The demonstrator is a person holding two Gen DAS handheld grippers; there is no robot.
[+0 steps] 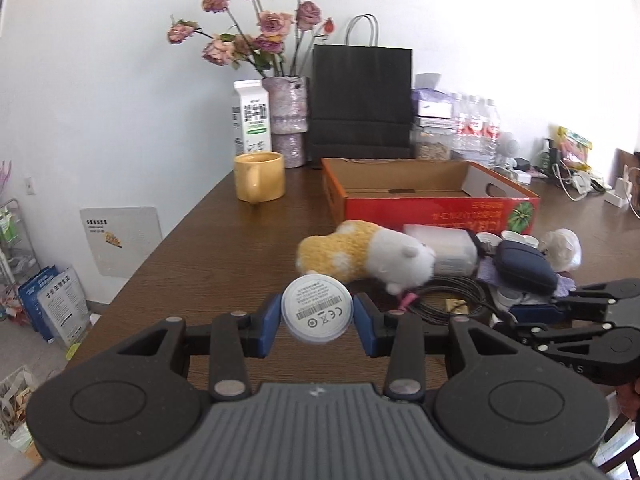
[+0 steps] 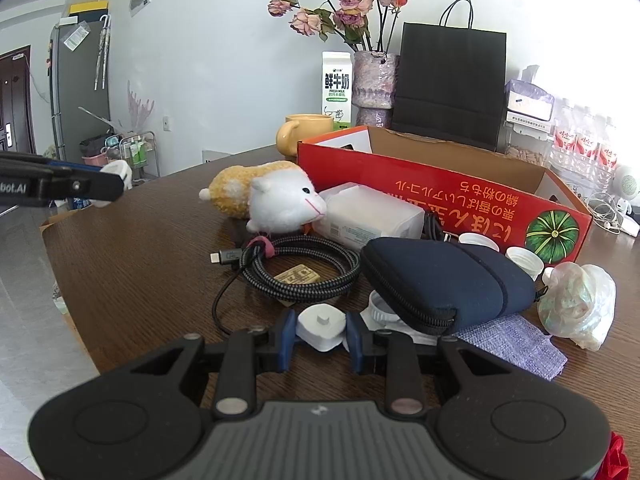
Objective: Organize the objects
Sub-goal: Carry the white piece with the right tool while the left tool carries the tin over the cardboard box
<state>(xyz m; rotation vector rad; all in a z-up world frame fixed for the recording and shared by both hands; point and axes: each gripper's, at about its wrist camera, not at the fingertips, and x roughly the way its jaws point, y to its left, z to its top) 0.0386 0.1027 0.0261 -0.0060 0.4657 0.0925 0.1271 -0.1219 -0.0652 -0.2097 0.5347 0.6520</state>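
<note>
- Dark wooden table (image 1: 208,240) carries clutter beside a red cardboard box (image 1: 436,204)
- Left gripper (image 1: 317,312), part-open, pinches a white round puck (image 1: 317,309) across its rim: rigid, light, slippery
- Right gripper (image 2: 321,330), nearly closed, clamps a white plug adapter (image 2: 321,327) between its pads

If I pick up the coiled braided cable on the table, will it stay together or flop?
The cable would probably stay mostly coiled, since a red strap binds one side. The loose plug end would likely dangle. The braided sleeve looks grippy rather than slippery.
</note>
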